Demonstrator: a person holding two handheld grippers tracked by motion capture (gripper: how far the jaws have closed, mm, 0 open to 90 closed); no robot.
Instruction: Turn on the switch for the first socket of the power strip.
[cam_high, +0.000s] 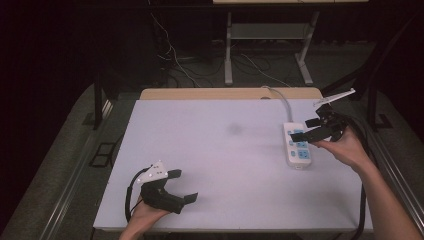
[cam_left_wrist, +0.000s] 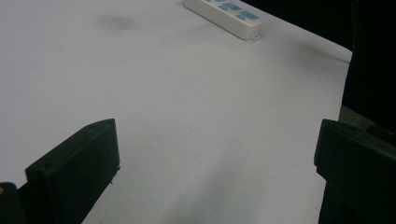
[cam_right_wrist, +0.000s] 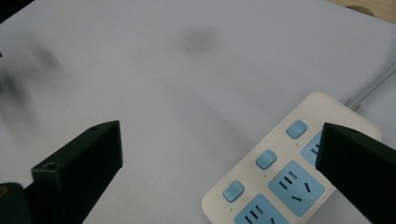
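A white power strip (cam_high: 298, 146) with blue sockets and blue switches lies at the right side of the white table (cam_high: 220, 150), its grey cable (cam_high: 281, 97) running to the far edge. My right gripper (cam_high: 305, 128) hovers just over the strip's far end, open, with nothing between its jaws. In the right gripper view the power strip (cam_right_wrist: 285, 172) sits low and right, partly behind one jaw. My left gripper (cam_high: 182, 186) is open near the table's front left, holding nothing. From the left gripper view the power strip (cam_left_wrist: 224, 14) lies far off at the top.
A faint grey smudge (cam_high: 235, 129) marks the table's middle. A wooden board edge (cam_high: 230, 93) runs along the back of the table. Behind it stand a white frame's legs (cam_high: 229, 50) and loose cables (cam_high: 175, 55) on the floor. The table's right edge (cam_left_wrist: 343, 60) drops to dark floor.
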